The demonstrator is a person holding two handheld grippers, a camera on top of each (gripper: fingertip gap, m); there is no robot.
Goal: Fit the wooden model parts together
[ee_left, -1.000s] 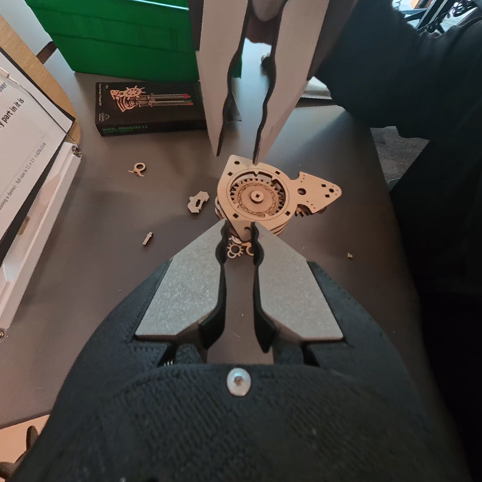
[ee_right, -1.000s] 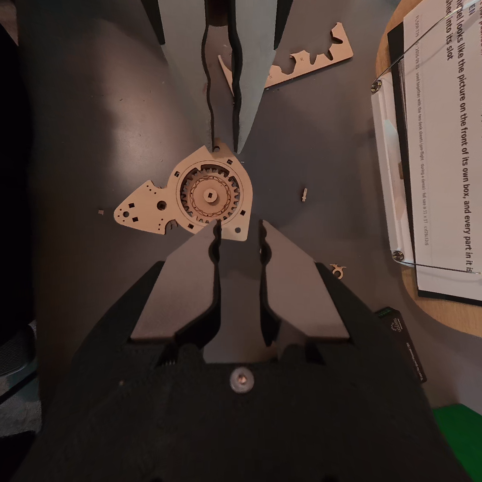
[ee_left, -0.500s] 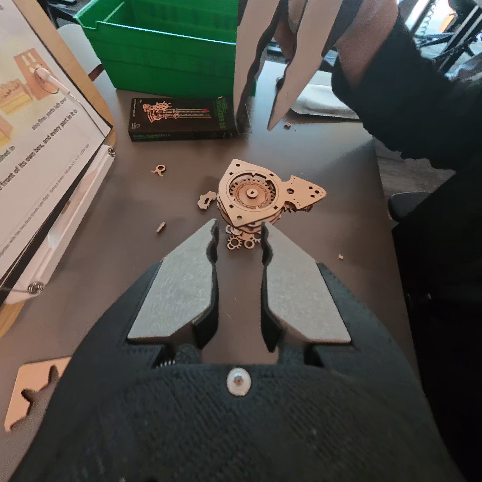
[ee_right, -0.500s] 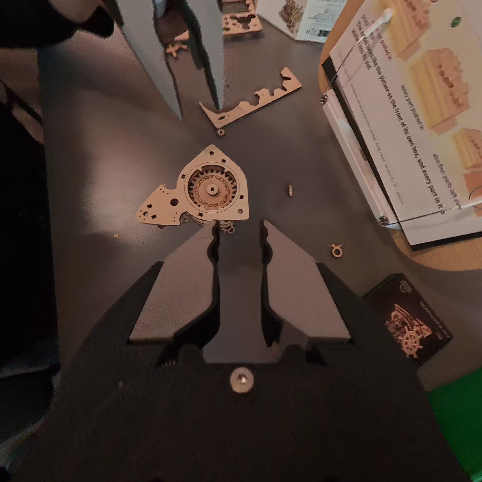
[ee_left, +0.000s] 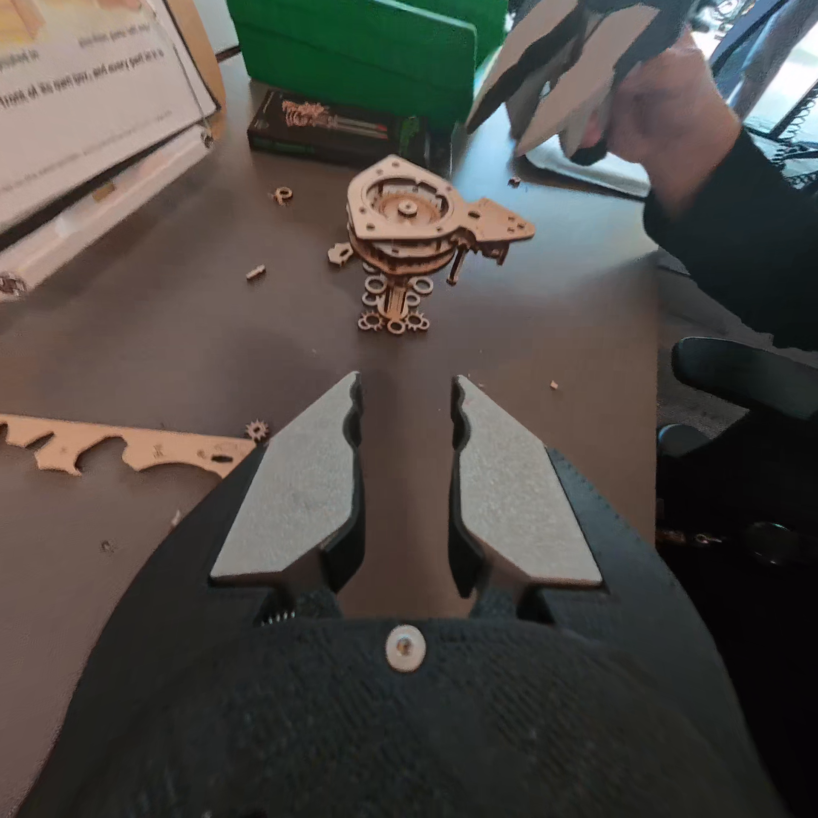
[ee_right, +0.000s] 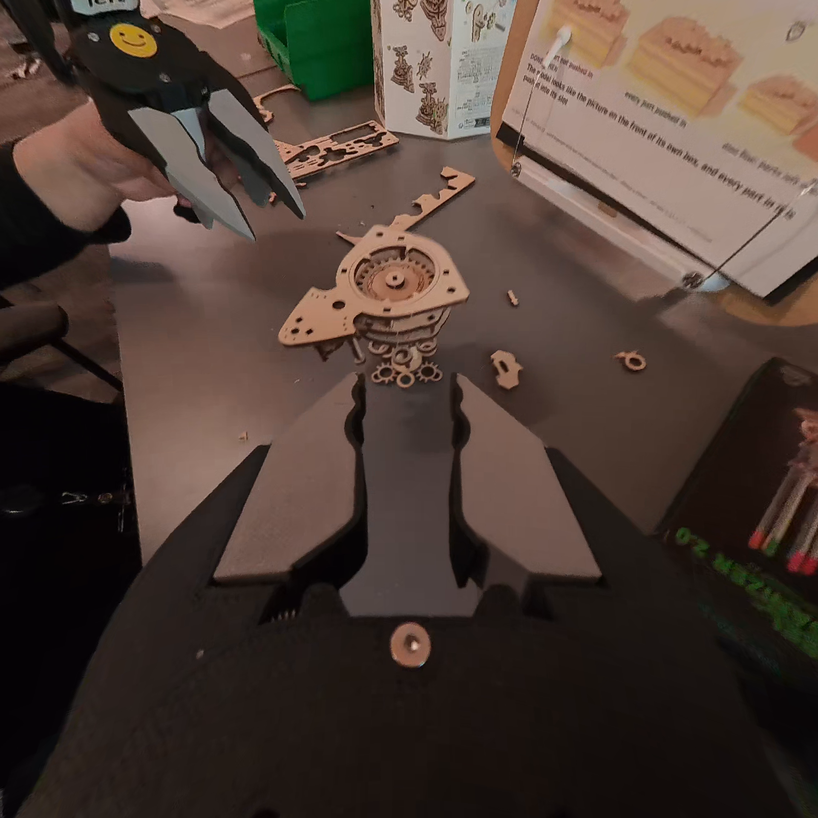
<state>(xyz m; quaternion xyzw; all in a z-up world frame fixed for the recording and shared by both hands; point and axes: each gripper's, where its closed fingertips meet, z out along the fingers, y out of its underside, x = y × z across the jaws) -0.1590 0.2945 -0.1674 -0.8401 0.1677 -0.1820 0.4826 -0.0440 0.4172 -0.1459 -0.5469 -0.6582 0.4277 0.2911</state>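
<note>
Left wrist view: left gripper (ee_left: pixel 403 384) gaped, empty | right gripper (ee_right: pixel 406 384) likewise apart, empty | wooden model (ee_left: pixel 422 230) stood untouched mid-table (ee_left: pixel 133 336) between them | looked light, thin, brittle; safest gripped at top plate's rim.

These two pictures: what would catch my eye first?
The wooden model, a stack of gear plates standing alone mid-table. Nearer the camera, the left tool hangs open and empty. The right tool hovers open at upper right, and a green bin sits behind.
</note>
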